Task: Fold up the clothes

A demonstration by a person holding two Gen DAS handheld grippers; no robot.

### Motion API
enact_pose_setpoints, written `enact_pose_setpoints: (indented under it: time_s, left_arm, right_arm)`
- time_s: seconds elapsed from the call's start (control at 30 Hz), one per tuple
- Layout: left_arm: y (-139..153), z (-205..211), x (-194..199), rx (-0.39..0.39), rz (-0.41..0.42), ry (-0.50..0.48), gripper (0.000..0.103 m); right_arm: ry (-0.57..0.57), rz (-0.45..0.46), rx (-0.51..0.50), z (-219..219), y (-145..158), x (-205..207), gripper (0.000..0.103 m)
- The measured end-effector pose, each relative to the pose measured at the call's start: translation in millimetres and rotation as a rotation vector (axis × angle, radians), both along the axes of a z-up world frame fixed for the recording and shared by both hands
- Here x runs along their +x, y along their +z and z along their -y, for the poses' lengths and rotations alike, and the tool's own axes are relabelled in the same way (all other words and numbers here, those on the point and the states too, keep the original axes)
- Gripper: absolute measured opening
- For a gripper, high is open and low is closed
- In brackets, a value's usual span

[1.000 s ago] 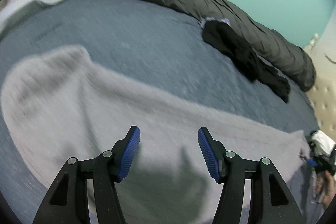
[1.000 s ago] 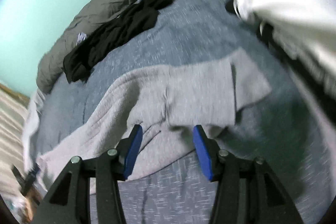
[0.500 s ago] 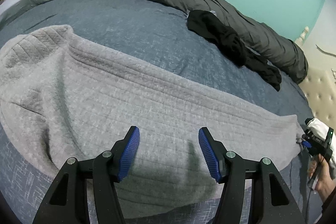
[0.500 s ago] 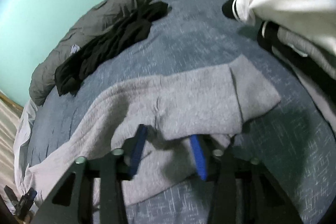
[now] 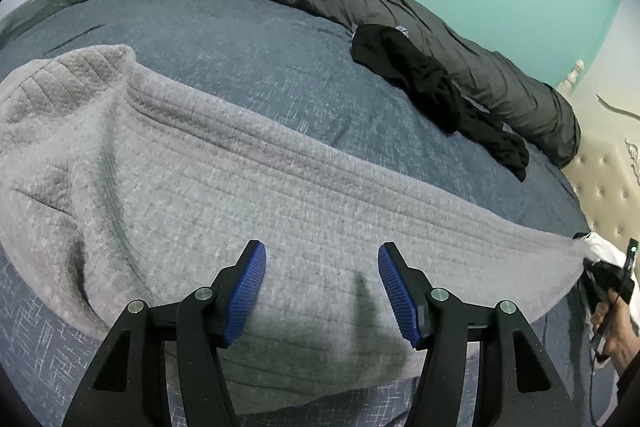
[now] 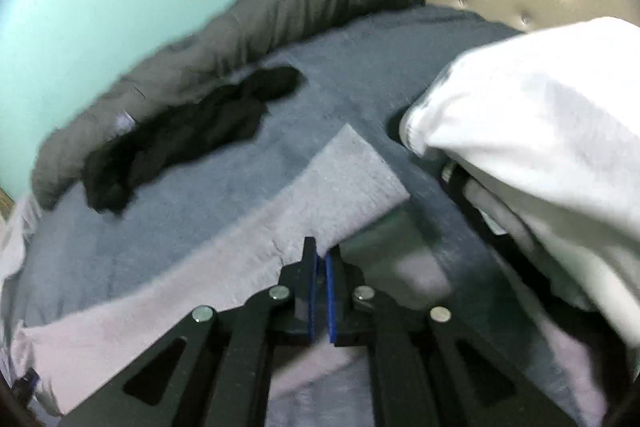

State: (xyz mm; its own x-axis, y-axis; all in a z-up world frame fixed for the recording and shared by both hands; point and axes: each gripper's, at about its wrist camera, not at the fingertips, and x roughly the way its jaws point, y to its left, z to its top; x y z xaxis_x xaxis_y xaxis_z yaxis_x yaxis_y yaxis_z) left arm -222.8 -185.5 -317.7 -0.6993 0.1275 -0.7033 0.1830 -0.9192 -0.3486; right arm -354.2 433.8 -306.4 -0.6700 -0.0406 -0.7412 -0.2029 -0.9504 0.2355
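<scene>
Your left gripper (image 5: 322, 291) hovers with jaws spread wide and empty over the grey sweater (image 5: 224, 195), which lies across the near side of the bed (image 5: 248, 55). Your right gripper (image 6: 320, 269) has its jaws pinched together on the sweater's edge, near the white clothes pile (image 6: 532, 131).

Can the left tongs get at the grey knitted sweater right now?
Probably yes. The left tongs hang open directly over the grey knitted sweater, which lies spread on the blue bedspread with nothing between the blue pads and the fabric.
</scene>
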Motion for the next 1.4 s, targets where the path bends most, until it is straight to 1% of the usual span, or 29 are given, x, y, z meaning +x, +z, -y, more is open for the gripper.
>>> enact_pose_setpoints:
  time_s: [0.13, 0.17, 0.2, 0.23, 0.27, 0.3, 0.33, 0.43, 0.47, 0.57, 0.67, 0.7, 0.73, 0.8, 0.83, 0.9, 1.0, 1.03, 1.17, 1.27, 1.4]
  left_arm:
    - [0.5, 2.0, 0.5, 0.003, -0.002, 0.005, 0.063]
    - [0.4, 2.8, 0.6, 0.004, -0.002, 0.006, 0.063]
    - [0.3, 3.5, 0.7, 0.005, -0.001, 0.007, 0.063]
    - [0.2, 4.0, 0.5, 0.006, -0.001, 0.008, 0.063]
    - [-0.1, 4.3, 0.0, 0.007, -0.001, 0.007, 0.063]
    - [-0.4, 4.4, -0.6, 0.009, -0.001, 0.005, 0.063]
    - [-0.8, 4.1, -1.2, 0.011, 0.000, 0.004, 0.063]
    - [-1.1, 2.9, -2.5, 0.013, -0.001, 0.000, 0.063]
    - [-0.8, 2.5, -2.7, 0.012, -0.002, -0.002, 0.063]
    - [-0.7, 4.1, -2.6, 0.009, -0.001, 0.001, 0.063]
    - [-1.7, 7.7, -2.3, 0.009, 0.002, 0.012, 0.063]
    - [-2.2, 8.8, -2.3, 0.012, 0.003, 0.015, 0.064]
    - [-2.9, 9.9, -2.4, 0.016, 0.004, 0.017, 0.064]
    - [-4.0, 10.7, -2.2, 0.020, 0.006, 0.016, 0.066]
    - [-4.6, 10.7, -2.4, 0.019, 0.008, 0.014, 0.066]
    - [-5.8, 10.6, -3.3, 0.019, 0.012, 0.011, 0.066]
    - [-6.0, 10.5, -3.5, 0.023, 0.013, 0.007, 0.067]
    - [-5.6, 10.7, -3.0, 0.024, 0.011, 0.007, 0.067]
    - [-4.8, 12.5, 0.9, 0.039, 0.011, 0.010, 0.067]
    - [-2.8, 14.8, 7.5, 0.044, 0.002, 0.023, 0.067]
    - [-1.0, 21.6, 18.0, 0.034, -0.008, 0.048, 0.067]
  right_arm:
    - [-0.008, 0.116, 0.057, -2.5, -26.9, -4.7, 0.003]
    - [-0.020, 0.112, 0.059, -3.8, -30.0, -2.9, 0.004]
    - [-0.032, 0.109, 0.064, -4.9, -32.8, -1.3, 0.006]
    - [-0.043, 0.114, 0.092, -5.2, -34.0, -0.9, 0.015]
    - [-0.055, 0.120, 0.119, -5.4, -34.9, -0.3, 0.027]
    - [-0.070, 0.124, 0.145, -5.0, -34.0, 2.2, 0.030]
    - [-0.081, 0.111, 0.158, -4.9, -30.5, 6.6, 0.031]
    - [-0.055, 0.033, 0.132, -5.1, -15.0, 22.0, 0.031]
    - [-0.042, 0.008, 0.121, -4.4, -10.6, 26.4, 0.031]
    - [0.031, -0.020, 0.084, 9.2, -8.5, 25.1, 0.031]
    - [0.082, 0.003, 0.077, 27.5, -14.1, 18.2, 0.031]
    - [0.094, 0.024, 0.074, 33.4, -19.0, 14.7, 0.031]
    - [0.102, 0.060, 0.087, 39.4, -26.9, 9.4, 0.031]
    - [0.102, 0.094, 0.118, 44.7, -36.1, 6.4, 0.031]
    - [0.097, 0.093, 0.122, 45.7, -38.2, 6.1, 0.031]
    - [0.085, 0.076, 0.139, 46.8, -32.5, 6.8, 0.031]
    - [0.084, 0.009, 0.152, 55.6, -16.7, 23.1, 0.031]
    - [0.101, -0.018, 0.137, 62.5, -11.1, 33.8, 0.031]
    - [0.166, -0.078, 0.067, 87.7, -3.0, 72.0, 0.031]
    - [0.185, -0.090, -0.041, 105.5, -7.1, 103.3, 0.031]
    - [0.215, -0.106, -0.123, 134.6, -11.3, 142.7, 0.031]
